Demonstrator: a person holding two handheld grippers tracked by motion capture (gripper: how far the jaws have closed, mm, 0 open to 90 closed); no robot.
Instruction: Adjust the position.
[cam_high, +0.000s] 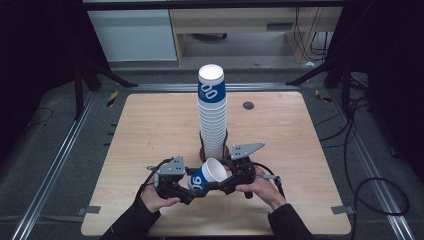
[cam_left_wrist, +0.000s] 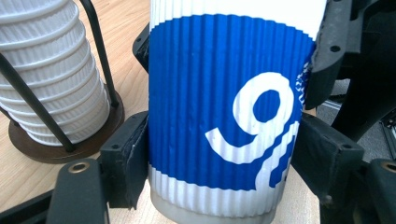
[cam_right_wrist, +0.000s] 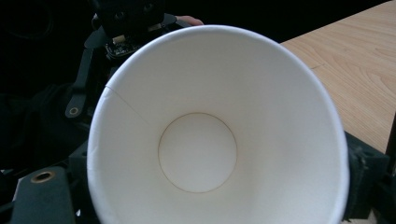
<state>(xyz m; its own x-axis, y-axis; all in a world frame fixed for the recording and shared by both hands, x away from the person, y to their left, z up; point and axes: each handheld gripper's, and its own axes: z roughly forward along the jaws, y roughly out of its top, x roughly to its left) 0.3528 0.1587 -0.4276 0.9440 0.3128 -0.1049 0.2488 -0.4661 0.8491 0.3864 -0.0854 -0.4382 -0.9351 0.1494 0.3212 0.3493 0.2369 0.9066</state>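
A blue-and-white ribbed paper cup (cam_high: 206, 176) hangs tilted above the table's front middle, mouth facing up and right. My left gripper (cam_high: 195, 187) is shut on its lower body; in the left gripper view the cup (cam_left_wrist: 224, 116) sits between two black pads (cam_left_wrist: 125, 161). My right gripper (cam_high: 225, 180) is shut on the cup near its rim. The right gripper view looks straight into the cup's empty white inside (cam_right_wrist: 198, 151). Just behind stands a tall stack of the same cups (cam_high: 212, 112) in a black wire holder (cam_left_wrist: 56, 144).
The wooden table (cam_high: 150, 125) has bare room left and right of the stack. A small dark round cap (cam_high: 248, 105) lies at the back right. Cables (cam_high: 365, 185) trail over the grey floor to the right of the table.
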